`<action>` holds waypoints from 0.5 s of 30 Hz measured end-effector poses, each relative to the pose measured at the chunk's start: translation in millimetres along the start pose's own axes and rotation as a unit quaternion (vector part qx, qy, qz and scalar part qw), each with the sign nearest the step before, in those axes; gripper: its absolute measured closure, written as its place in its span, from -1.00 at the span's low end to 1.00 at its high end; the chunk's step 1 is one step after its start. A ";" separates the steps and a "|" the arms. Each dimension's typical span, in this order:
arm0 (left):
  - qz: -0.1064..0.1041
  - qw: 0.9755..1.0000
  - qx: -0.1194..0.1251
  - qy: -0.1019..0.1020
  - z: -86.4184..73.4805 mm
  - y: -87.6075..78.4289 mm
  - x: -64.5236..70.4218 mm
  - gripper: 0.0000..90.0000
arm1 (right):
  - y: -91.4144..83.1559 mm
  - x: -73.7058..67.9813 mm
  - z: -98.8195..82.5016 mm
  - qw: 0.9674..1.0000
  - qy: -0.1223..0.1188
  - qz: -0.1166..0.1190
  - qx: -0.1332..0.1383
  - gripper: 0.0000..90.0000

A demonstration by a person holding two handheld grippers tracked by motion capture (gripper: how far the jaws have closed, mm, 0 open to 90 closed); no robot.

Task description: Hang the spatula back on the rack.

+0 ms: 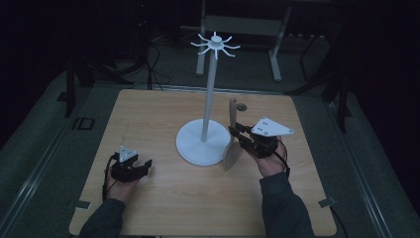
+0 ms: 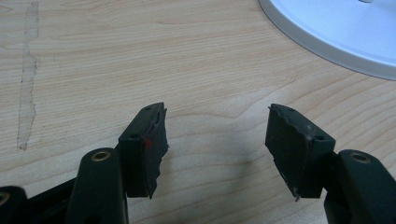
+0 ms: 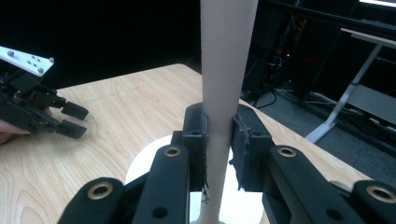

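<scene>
Gripping a flat wooden utensil (image 1: 231,134), prob. a spatula or spoon, the right gripper (image 1: 239,134) has its jaws pressed shut on the handle, w/ the thing held upright at centre-right of the high view. Its broad end points down toward the table (image 1: 148,198), just beside the round base of the white stand (image 1: 202,141); can't tell if it touches the wood. In the right gripper view the pale handle (image 3: 224,93) runs straight up the middle of the frame, pinched between both pads.

Left gripper (image 1: 143,166) sits at lower left of the high view, low over the tabletop, jaws spread wide w/ nothing in them. In the left gripper view there's bare wood between the pads, and the stand's base edge (image 2: 336,37) at upper right.

Progress, as I read it: pickup is done, utensil's upright in hand. Hanging isn't. The hook ring (image 1: 216,44) at the top of the pole, upper centre of the high view, is bare, and the utensil's top end w/ its hole is well below it. So the lift and hooking are left.
</scene>
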State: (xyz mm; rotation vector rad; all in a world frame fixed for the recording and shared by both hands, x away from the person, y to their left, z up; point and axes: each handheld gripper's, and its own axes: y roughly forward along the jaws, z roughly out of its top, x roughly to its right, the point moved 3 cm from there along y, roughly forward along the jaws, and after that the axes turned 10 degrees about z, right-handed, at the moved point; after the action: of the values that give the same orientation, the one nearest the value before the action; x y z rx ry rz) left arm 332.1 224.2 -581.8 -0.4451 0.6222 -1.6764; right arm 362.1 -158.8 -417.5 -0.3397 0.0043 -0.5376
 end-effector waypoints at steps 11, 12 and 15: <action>0.001 1.000 0.004 -0.001 0.4 -0.6 0.0 -0.15 | -4.1 1.4 6.7 1.000 0.000 -0.007 0.015 0.70; 0.001 1.000 0.004 0.001 0.4 -0.5 -0.1 -0.15 | -4.4 1.6 7.3 1.000 0.000 -0.008 0.016 0.70; 0.001 1.000 0.004 0.000 0.4 -0.4 -0.1 -0.15 | -5.6 2.6 11.5 1.000 -0.003 -0.012 0.020 0.70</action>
State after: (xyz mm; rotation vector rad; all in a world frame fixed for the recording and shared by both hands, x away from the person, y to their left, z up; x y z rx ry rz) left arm 332.0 224.3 -581.2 -0.4388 0.6158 -1.6763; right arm 362.6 -161.0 -404.6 -0.3033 -0.0166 -0.5588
